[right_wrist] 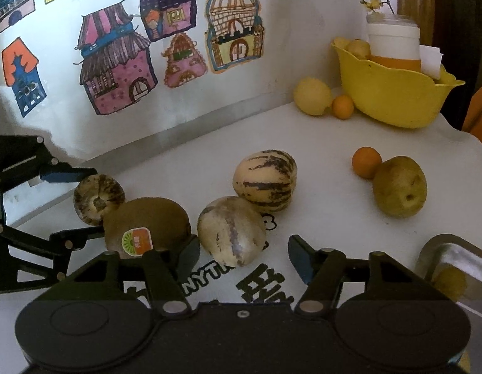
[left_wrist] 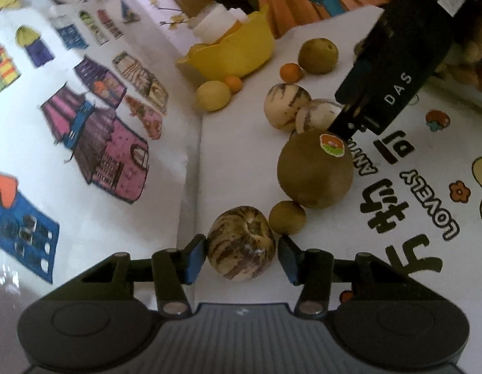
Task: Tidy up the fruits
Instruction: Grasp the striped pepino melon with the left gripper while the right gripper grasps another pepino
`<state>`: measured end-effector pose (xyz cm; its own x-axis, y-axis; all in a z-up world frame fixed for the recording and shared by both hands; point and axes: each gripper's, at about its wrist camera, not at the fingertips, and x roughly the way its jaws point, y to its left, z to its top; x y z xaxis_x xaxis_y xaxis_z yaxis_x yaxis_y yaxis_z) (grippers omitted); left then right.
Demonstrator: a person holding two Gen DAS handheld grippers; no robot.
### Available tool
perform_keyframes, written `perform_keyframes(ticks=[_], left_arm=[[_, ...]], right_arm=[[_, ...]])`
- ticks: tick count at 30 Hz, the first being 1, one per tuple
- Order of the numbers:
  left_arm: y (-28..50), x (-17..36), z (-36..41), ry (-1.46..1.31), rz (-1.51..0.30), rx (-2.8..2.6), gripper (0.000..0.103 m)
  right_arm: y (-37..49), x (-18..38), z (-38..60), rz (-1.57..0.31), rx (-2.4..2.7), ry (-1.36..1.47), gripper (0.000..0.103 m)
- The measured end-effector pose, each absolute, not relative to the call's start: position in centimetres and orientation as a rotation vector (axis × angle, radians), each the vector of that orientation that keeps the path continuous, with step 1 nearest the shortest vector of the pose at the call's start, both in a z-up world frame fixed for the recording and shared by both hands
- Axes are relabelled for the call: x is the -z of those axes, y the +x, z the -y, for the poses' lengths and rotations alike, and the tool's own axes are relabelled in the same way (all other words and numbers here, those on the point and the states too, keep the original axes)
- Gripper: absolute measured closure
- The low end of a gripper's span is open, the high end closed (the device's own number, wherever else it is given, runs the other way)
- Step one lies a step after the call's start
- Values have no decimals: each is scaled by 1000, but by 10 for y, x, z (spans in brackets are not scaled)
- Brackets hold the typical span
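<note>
Closest to you, your left gripper (left_wrist: 241,257) has its pads right against both flanks of the dark-striped melon (left_wrist: 241,243), which sits on the worktop (left_wrist: 237,143) near the wall edge. It looks gripped, but only across the fruit's rounded middle; lift fast and that curved skin could roll out of the pads.

Your right gripper (right_wrist: 244,257) stands partly open around the pale striped melon (right_wrist: 231,230). Its left pad is at the fruit's side, while the right pad is clear of it, so nothing is held there yet. Closing off-centre would push the fruit sideways rather than trap it.

Crowding is the main hazard. The stickered kiwi (right_wrist: 147,224) lies just beside both melons, a small green fruit (left_wrist: 287,217) touches the kiwi, and a second pale striped melon (right_wrist: 265,180) rests against the one you are reaching for. Any nudge could send round fruit rolling toward the worktop's edge.

Farther off sit a green pear-like fruit (right_wrist: 400,185) with a small orange (right_wrist: 366,162), then a lemon (right_wrist: 312,96) and another small orange (right_wrist: 343,107) beside the yellow bowl (right_wrist: 393,99), likely the destination and already partly filled by a jar.
</note>
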<state>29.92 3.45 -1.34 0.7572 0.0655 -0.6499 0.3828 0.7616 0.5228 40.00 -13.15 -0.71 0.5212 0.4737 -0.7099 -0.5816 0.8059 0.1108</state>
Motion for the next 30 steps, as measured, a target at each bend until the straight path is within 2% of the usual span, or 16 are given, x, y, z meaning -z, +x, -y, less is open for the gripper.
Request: perform_keyframes(ticks=[13, 18, 30], left_arm=[[298, 13, -36, 644, -705, 162, 52], [298, 12, -39, 614, -709, 162, 52], [287, 4, -54, 380, -737, 157, 53]], right_arm=[[410, 15, 125, -828, -622, -68, 46], [409, 16, 123, -817, -622, -43, 52], [391, 13, 137, -840, -636, 9, 53]])
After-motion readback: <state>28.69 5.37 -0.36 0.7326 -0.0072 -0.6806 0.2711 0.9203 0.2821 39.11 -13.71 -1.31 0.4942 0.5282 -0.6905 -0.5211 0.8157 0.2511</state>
